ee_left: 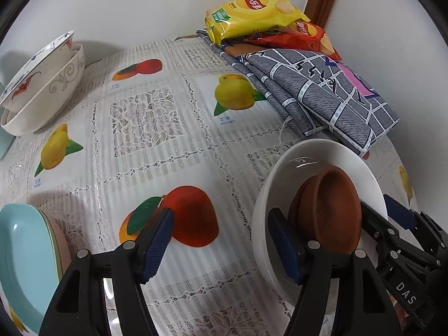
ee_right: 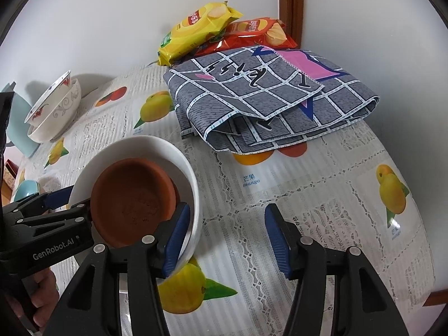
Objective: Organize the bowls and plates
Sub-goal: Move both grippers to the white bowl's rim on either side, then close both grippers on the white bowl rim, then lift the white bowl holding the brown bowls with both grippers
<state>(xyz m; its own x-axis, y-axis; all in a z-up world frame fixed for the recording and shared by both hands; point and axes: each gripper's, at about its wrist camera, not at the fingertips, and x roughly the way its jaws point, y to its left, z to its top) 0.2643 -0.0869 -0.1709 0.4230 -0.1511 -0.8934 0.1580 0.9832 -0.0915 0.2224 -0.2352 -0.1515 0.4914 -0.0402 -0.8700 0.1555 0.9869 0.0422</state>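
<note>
A white bowl [ee_left: 316,165] [ee_right: 173,154] holds a small terracotta dish [ee_left: 327,210] [ee_right: 134,198], tilted inside it. My left gripper [ee_left: 221,243] is open; its right finger sits inside the bowl against the dish, its left finger over the tablecloth. My right gripper [ee_right: 226,238] is open; its left finger touches the bowl's outer wall, its right finger is over the cloth. Two nested patterned bowls [ee_left: 42,84] [ee_right: 53,112] sit tilted at the far left. Stacked light blue and pink plates [ee_left: 25,266] lie at the near left.
A folded grey checked cloth [ee_left: 322,92] [ee_right: 266,98] lies at the back right, with yellow [ee_left: 252,14] [ee_right: 196,30] and red [ee_left: 305,36] [ee_right: 252,33] chip bags behind it. A fruit-print tablecloth [ee_left: 156,140] covers the table. White wall behind.
</note>
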